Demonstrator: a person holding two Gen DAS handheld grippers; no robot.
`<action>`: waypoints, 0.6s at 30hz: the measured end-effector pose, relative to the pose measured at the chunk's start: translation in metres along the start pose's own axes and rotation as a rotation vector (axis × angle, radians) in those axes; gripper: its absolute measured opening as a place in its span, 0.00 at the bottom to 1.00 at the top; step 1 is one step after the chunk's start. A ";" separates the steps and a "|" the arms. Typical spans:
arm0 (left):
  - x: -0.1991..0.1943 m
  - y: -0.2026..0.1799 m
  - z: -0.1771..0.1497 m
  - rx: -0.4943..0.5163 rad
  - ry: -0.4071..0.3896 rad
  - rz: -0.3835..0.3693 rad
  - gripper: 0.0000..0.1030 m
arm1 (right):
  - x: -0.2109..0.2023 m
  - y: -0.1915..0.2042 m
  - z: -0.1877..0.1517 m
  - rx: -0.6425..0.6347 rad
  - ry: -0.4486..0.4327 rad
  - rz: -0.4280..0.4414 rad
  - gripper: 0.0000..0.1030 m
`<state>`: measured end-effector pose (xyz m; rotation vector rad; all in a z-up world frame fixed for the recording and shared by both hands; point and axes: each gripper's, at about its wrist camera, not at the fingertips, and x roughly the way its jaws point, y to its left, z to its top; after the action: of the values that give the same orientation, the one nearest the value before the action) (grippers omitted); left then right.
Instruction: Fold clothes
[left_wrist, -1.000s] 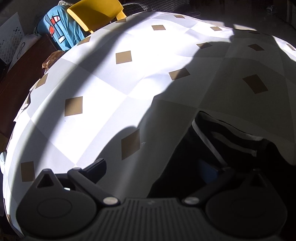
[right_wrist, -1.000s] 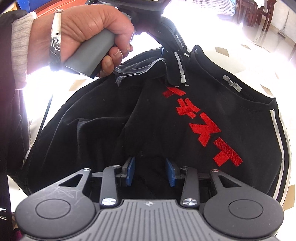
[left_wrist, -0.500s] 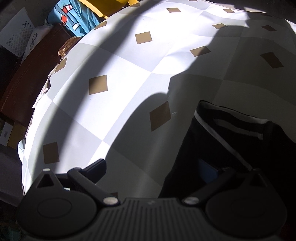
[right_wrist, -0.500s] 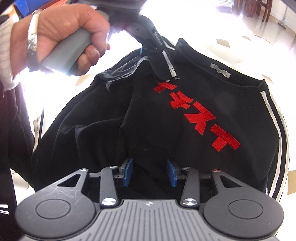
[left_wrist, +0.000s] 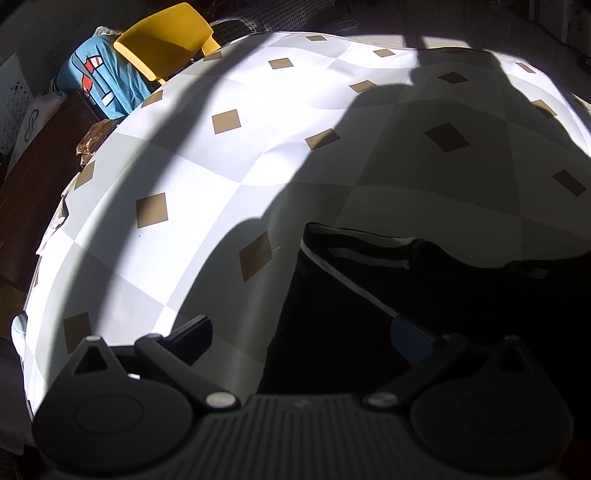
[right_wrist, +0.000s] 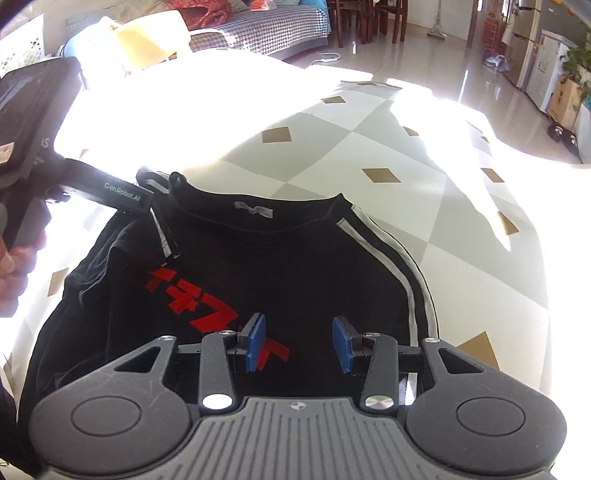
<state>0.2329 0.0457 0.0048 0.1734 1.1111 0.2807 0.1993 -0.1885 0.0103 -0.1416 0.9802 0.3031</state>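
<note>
Black knit sweatshirt with red lettering and white shoulder stripes (right_wrist: 280, 266) lies flat, front up, on the white-and-grey checked tablecloth with tan diamonds (right_wrist: 369, 147). My right claw (right_wrist: 297, 341) hangs over the chest, jaws partly apart, nothing between its 2 blue pads. My left claw (left_wrist: 306, 334) gapes wide at the striped shoulder. Step: spreading before fold 1. Next, I judge: pinch a shoulder edge.
</note>
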 end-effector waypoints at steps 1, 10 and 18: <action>-0.002 -0.005 -0.002 0.022 -0.012 -0.011 1.00 | 0.001 -0.003 0.001 0.007 -0.001 -0.012 0.39; 0.005 -0.052 -0.026 0.188 -0.023 -0.067 1.00 | 0.008 -0.009 0.001 0.044 -0.006 -0.122 0.39; 0.012 -0.052 -0.028 0.174 -0.015 -0.068 1.00 | 0.009 -0.030 -0.007 0.109 0.014 -0.190 0.39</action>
<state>0.2196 -0.0002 -0.0318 0.2908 1.1237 0.1211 0.2072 -0.2171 -0.0015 -0.1364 0.9872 0.0749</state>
